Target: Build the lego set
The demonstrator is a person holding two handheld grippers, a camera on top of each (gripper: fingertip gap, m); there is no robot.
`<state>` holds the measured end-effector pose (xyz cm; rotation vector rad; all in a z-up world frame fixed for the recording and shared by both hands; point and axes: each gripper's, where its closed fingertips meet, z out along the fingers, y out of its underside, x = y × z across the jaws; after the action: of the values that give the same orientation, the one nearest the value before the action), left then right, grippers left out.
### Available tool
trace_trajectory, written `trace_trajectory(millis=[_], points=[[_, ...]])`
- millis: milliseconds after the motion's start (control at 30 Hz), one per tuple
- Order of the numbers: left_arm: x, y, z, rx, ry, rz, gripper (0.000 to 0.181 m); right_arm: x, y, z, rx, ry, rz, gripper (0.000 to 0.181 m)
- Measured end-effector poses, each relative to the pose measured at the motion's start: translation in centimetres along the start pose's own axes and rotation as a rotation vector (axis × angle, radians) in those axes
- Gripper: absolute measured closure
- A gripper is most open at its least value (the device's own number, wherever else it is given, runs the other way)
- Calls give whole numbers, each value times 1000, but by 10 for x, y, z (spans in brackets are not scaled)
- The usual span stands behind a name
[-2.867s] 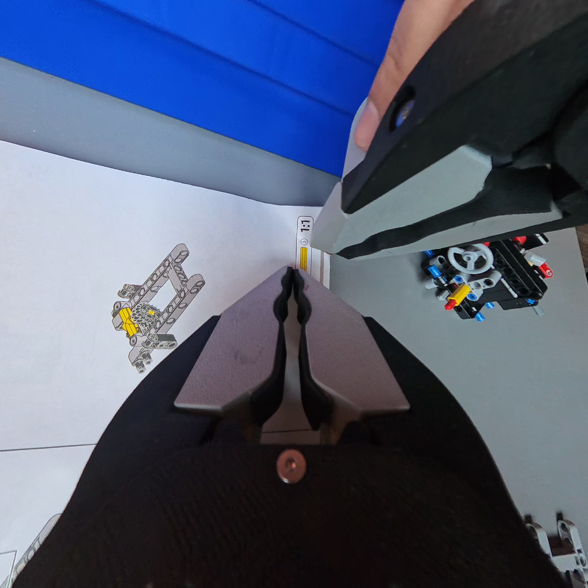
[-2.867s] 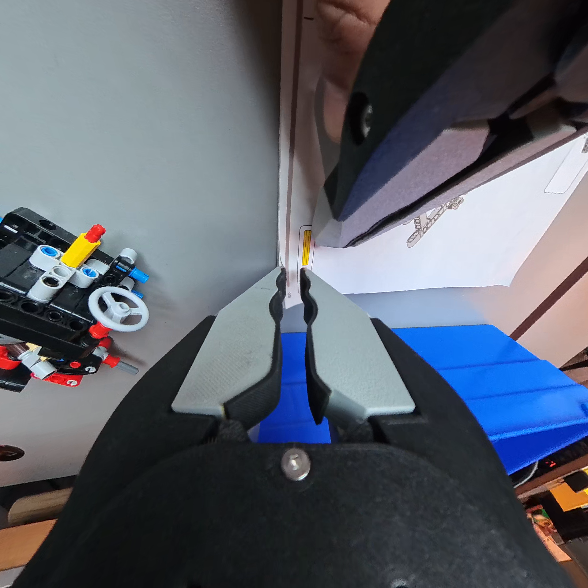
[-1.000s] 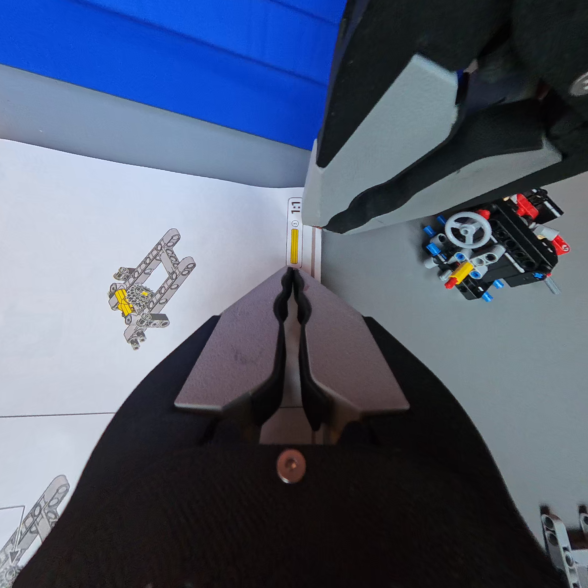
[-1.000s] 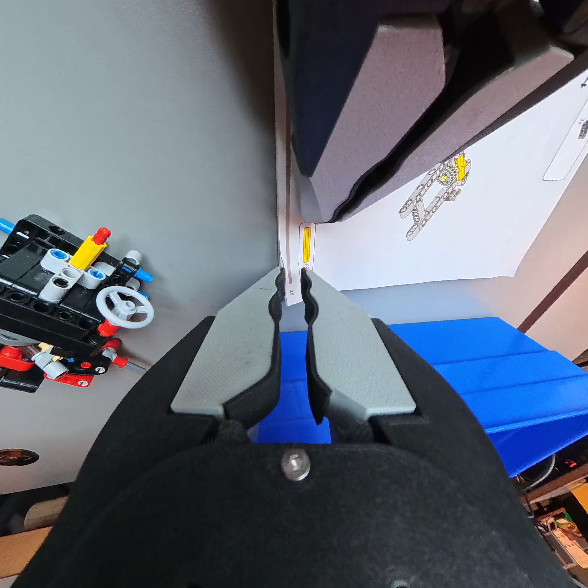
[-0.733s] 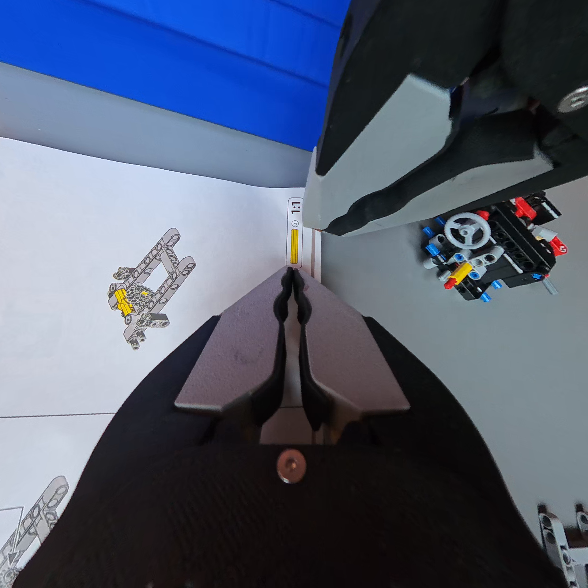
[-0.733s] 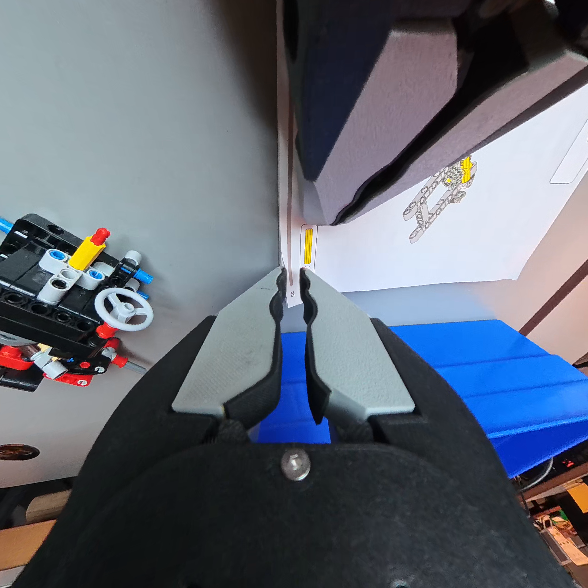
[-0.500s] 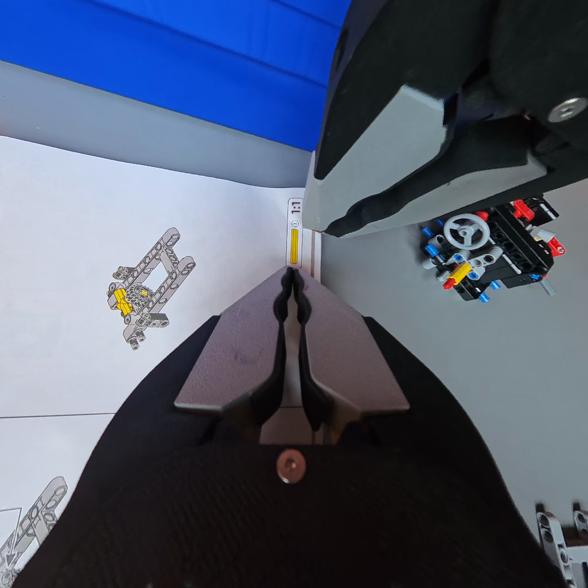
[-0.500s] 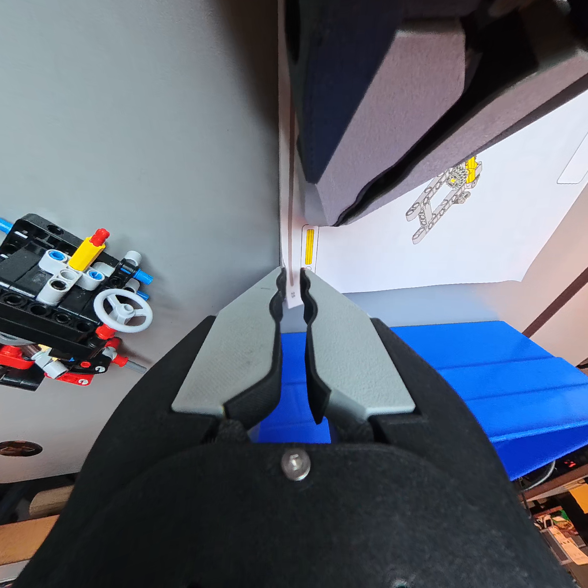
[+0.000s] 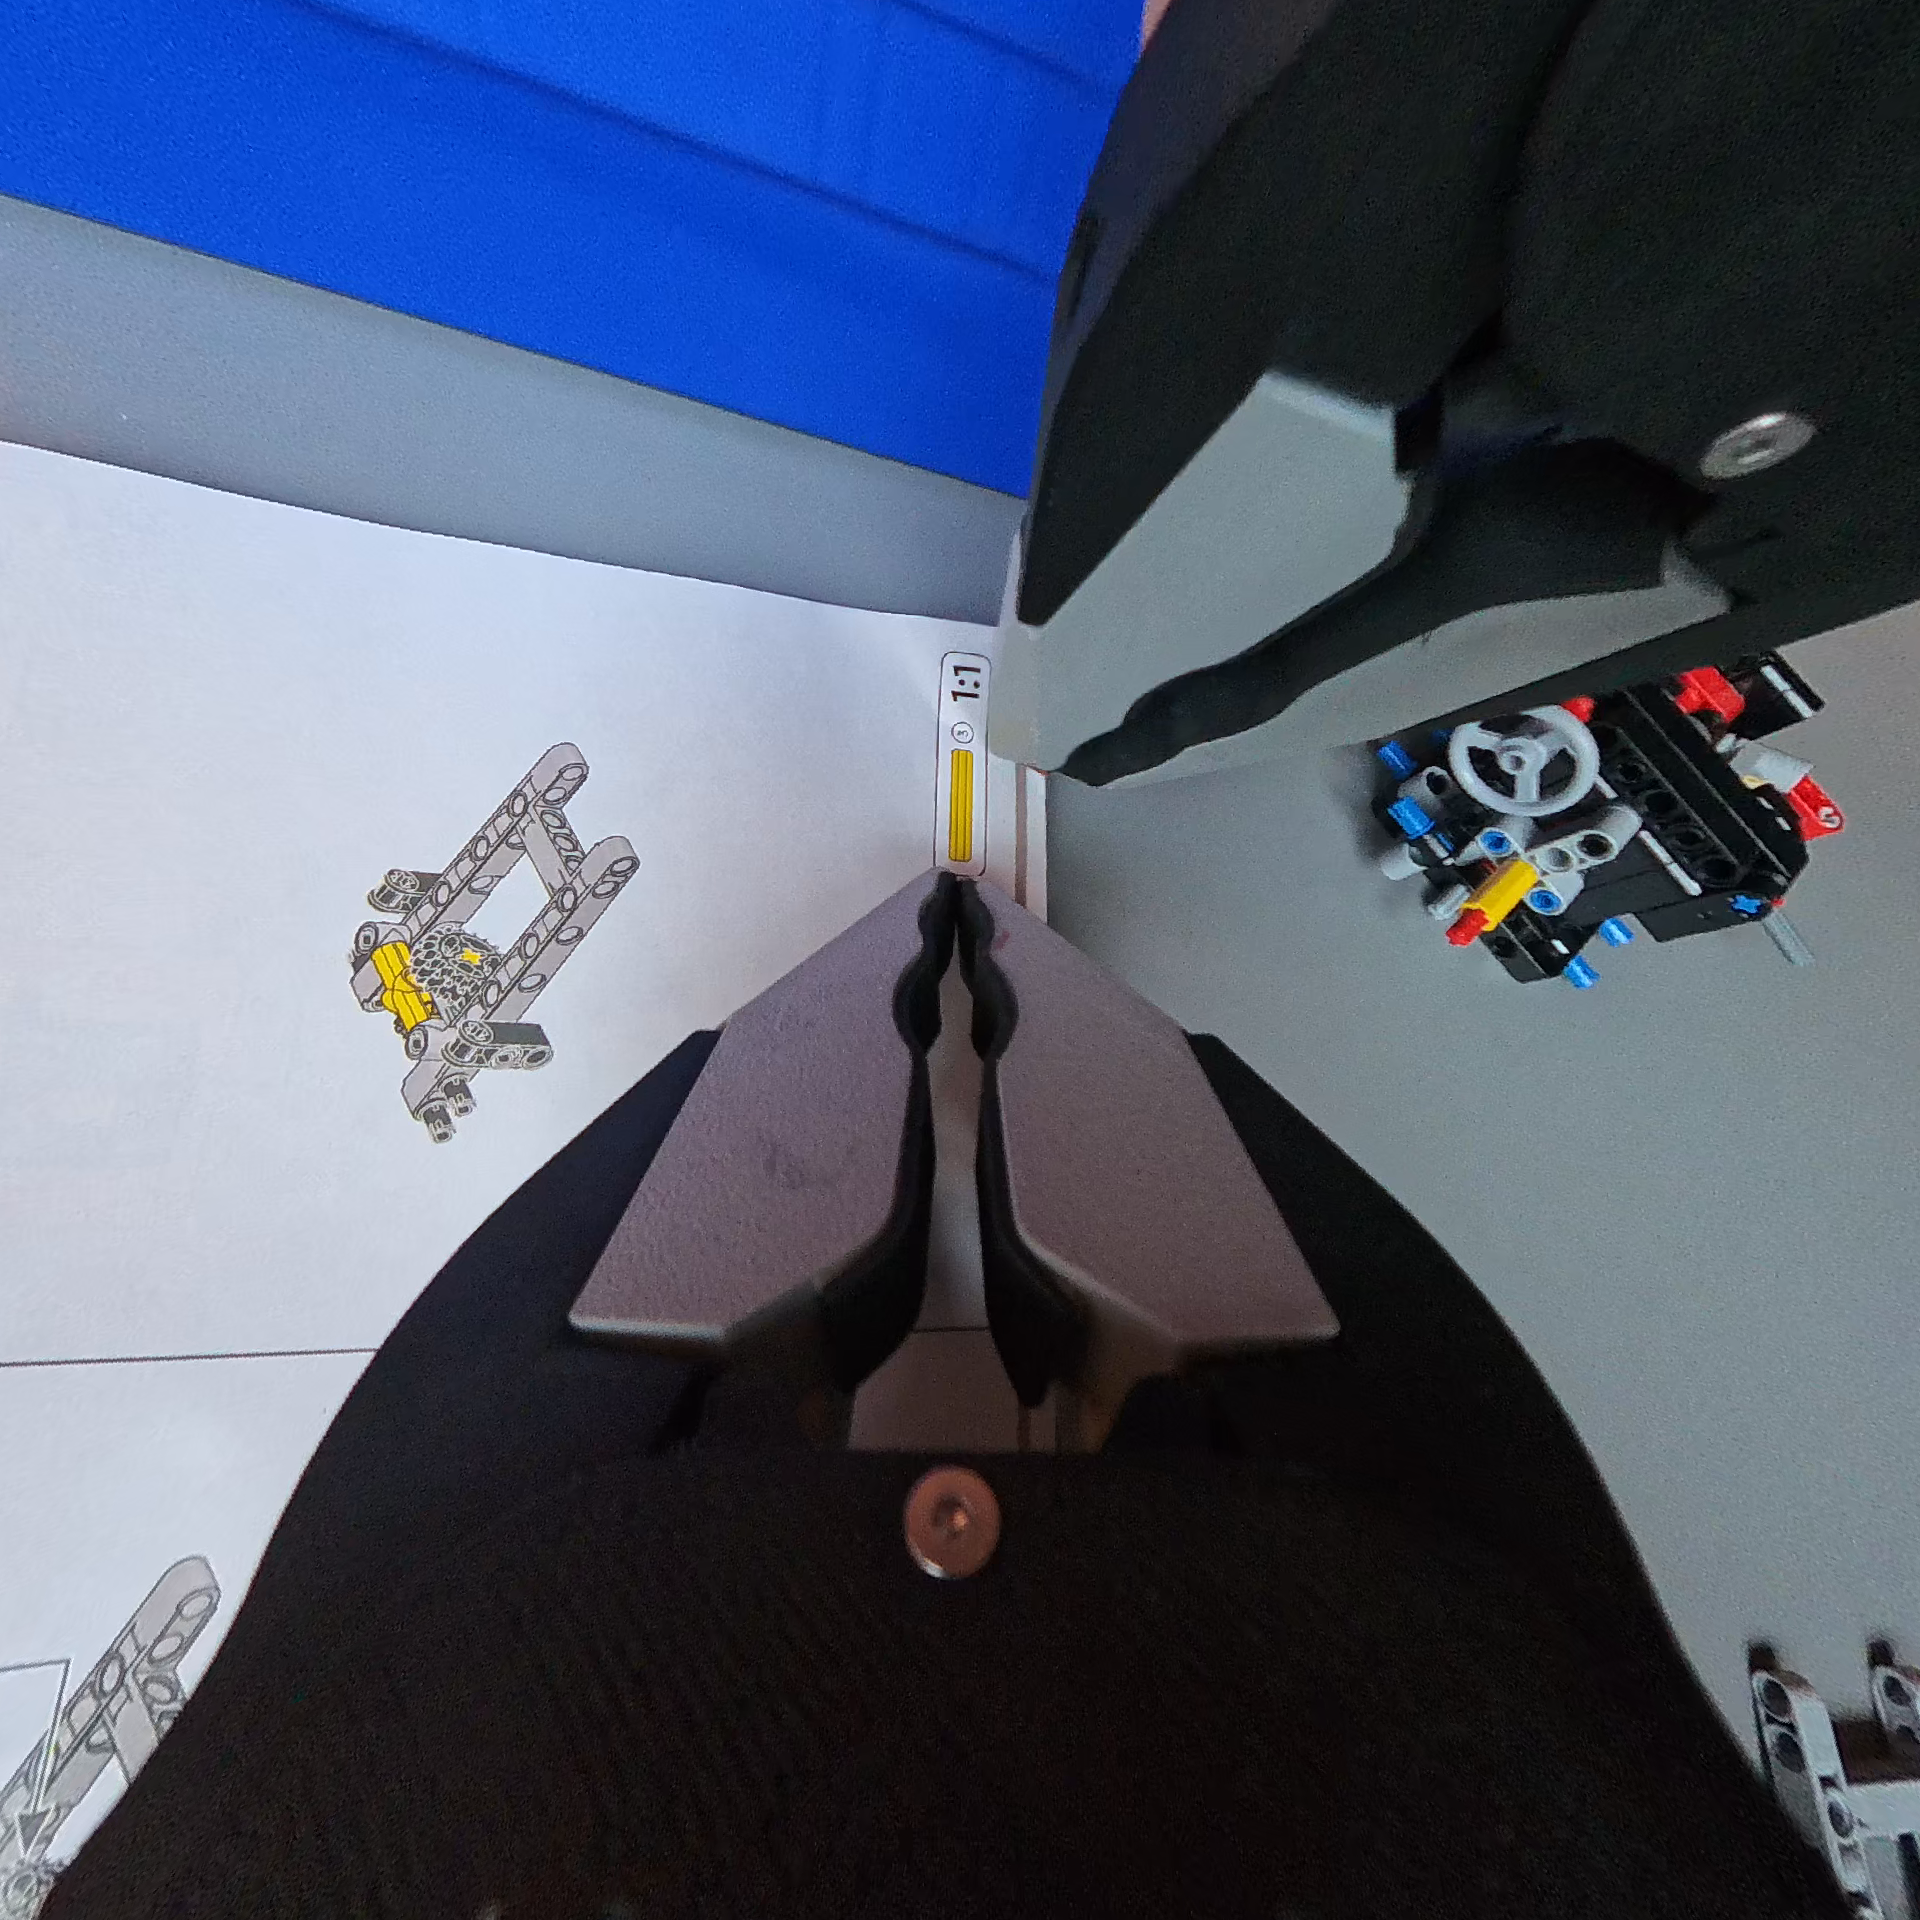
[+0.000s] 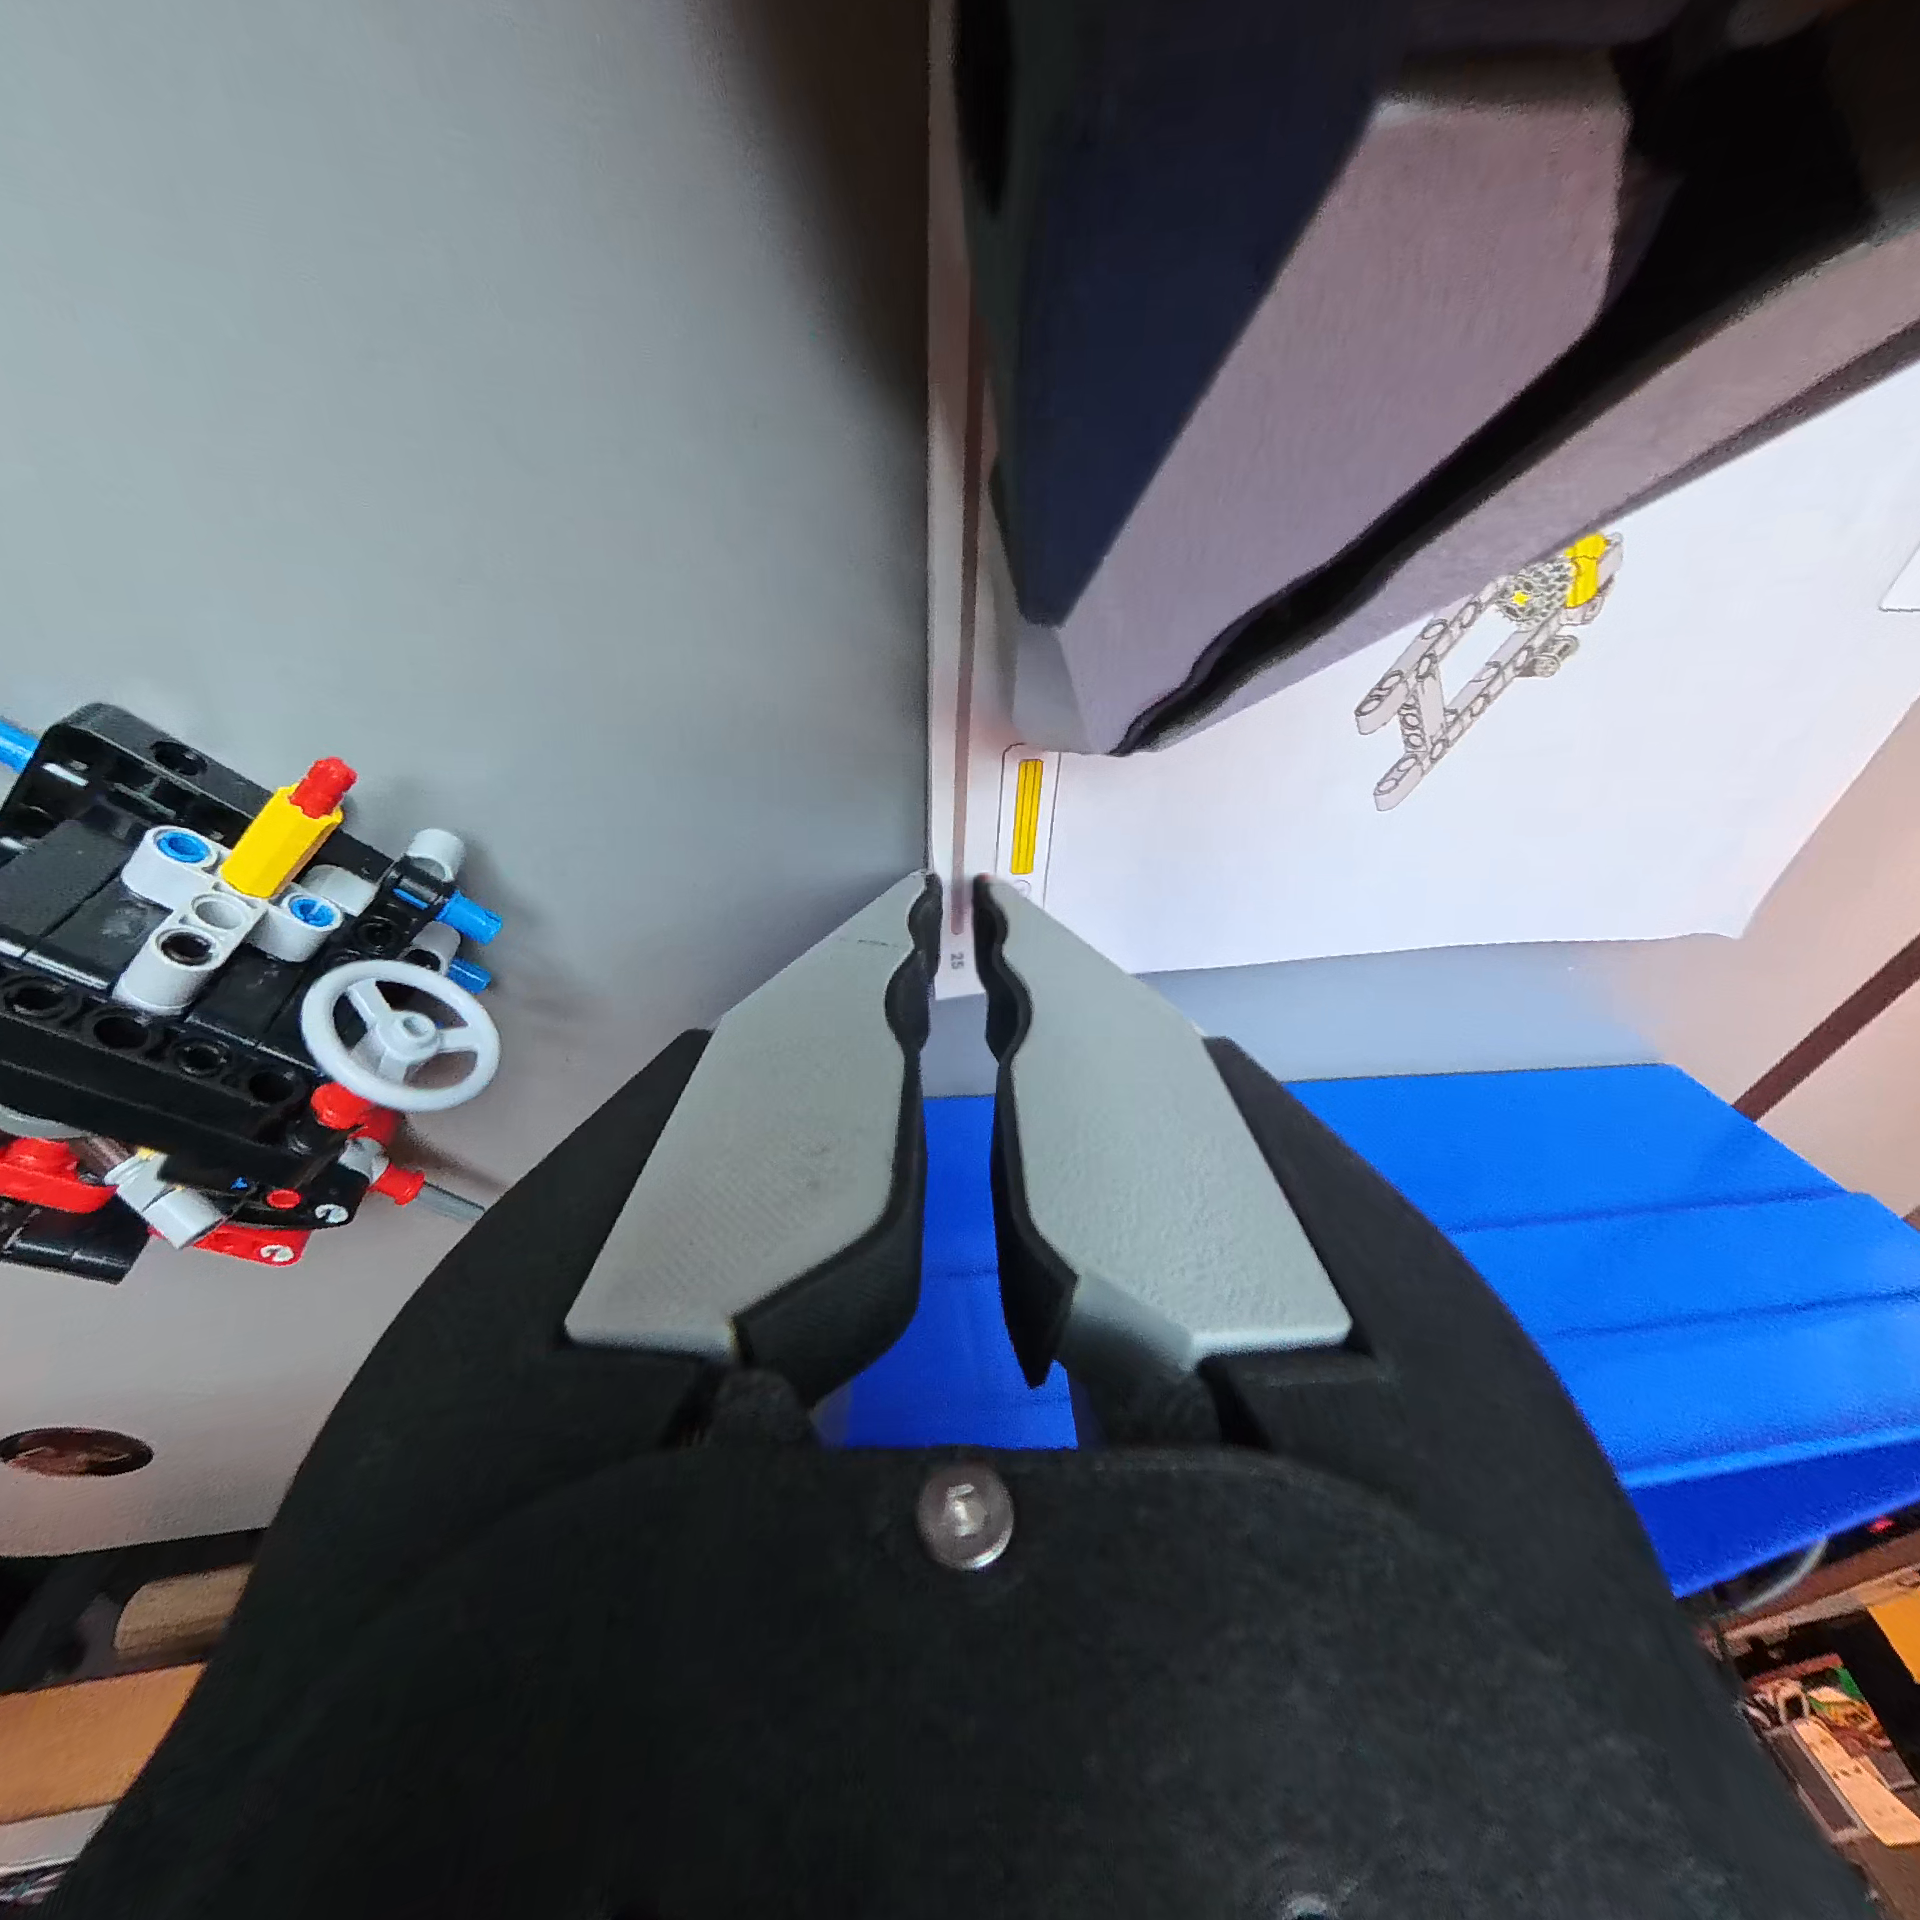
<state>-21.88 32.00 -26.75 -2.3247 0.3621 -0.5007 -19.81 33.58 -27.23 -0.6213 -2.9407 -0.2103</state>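
Jaws first: the left gripper [image 9: 956, 883] is clenched, tips meeting right over the page edge of the manual [image 9: 260, 727], though whether it actually pinches paper I cannot tell. The right gripper [image 10: 954, 888] has its tips a sliver apart, straddling the manual's corner [image 10: 956, 961]. It looks set to nip that corner, but contact isn't clear.

Both tools crowd the same strip of paper, facing each other along the page's edge, which runs straight out from each pair of tips. That is the relation that counts: the edge lies in line with the right fingers, so closing would take the sheet flat between the pads.

The model [image 10: 218, 987], a black frame with a grey steering wheel and a yellow piece, sits on the grey table [image 10: 468, 364], well apart from both grippers, off toward the right gripper's side. Loose grey beams [image 9: 1829, 1766] show at the corner of the left view.

My read: this is a page turn, not a build step, and the right gripper is better placed to lift.
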Motion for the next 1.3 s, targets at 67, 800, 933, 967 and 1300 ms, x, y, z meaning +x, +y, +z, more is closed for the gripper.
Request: trace_trajectory(millis=[67,800,933,967,1300], points=[[0,0,0,0,0,0,181,-1,-1,0,9,-11,8,181],[1,-4,-4,34,-11,18,181,7,-2,-7,43,14,39,181],[-2,-1,-1,7,-7,-15,181,5,-2,-7,38,16,23,172],[-3,-1,-1,6,-4,-18,181,2,-1,-6,31,2,25,171],[-3,0,-1,5,-6,-17,181,3,1,-2,5,16,13,177]])
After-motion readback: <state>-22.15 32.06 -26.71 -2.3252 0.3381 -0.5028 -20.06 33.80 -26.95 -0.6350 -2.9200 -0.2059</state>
